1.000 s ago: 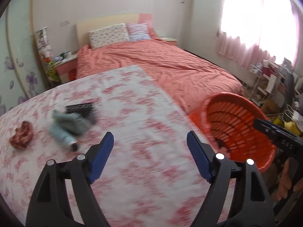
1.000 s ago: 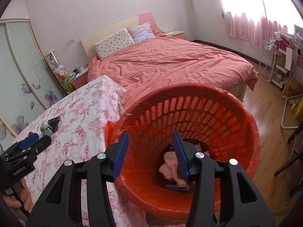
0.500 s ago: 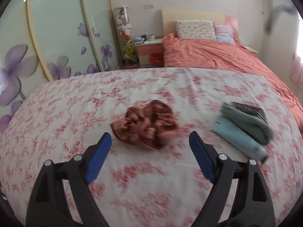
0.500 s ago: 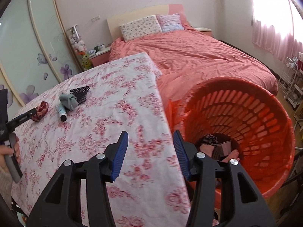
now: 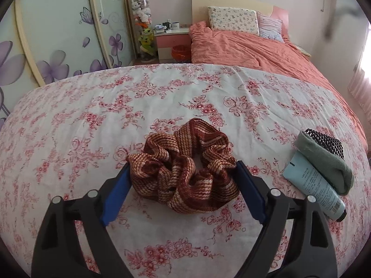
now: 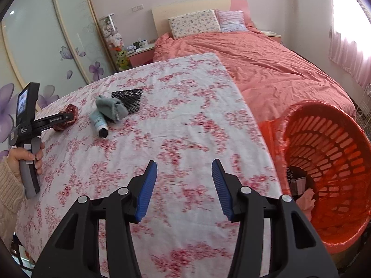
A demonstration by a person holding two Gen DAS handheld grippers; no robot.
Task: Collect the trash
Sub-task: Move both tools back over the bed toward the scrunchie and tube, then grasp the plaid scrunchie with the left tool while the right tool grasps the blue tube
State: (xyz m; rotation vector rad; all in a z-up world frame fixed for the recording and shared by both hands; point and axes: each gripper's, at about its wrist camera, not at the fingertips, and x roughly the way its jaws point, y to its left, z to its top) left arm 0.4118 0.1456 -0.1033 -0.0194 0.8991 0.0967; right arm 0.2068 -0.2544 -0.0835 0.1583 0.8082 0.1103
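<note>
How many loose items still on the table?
4: scrunchie between the left gripper's pads; tube, green cloth lying over it, and black mesh behind them, clustered to its right. More may be hidden under the cloth.

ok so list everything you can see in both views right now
scrunchie: 1, brown striped, on table between left jaws
tube: 1, pale blue, right of scrunchie
sock: 1, grey-green, lying over tube
mesh piece: 1, black, behind sock
tablecloth: 1, white with pink flowers, covering table
basket: 1, orange, off table's right edge, some trash inside
bed: 1, salmon cover, two pillows, beyond table
left gripper: 1, black with blue pads, jaws opening, straddling scrunchie
right gripper: 1, same colours, open, nothing between
</note>
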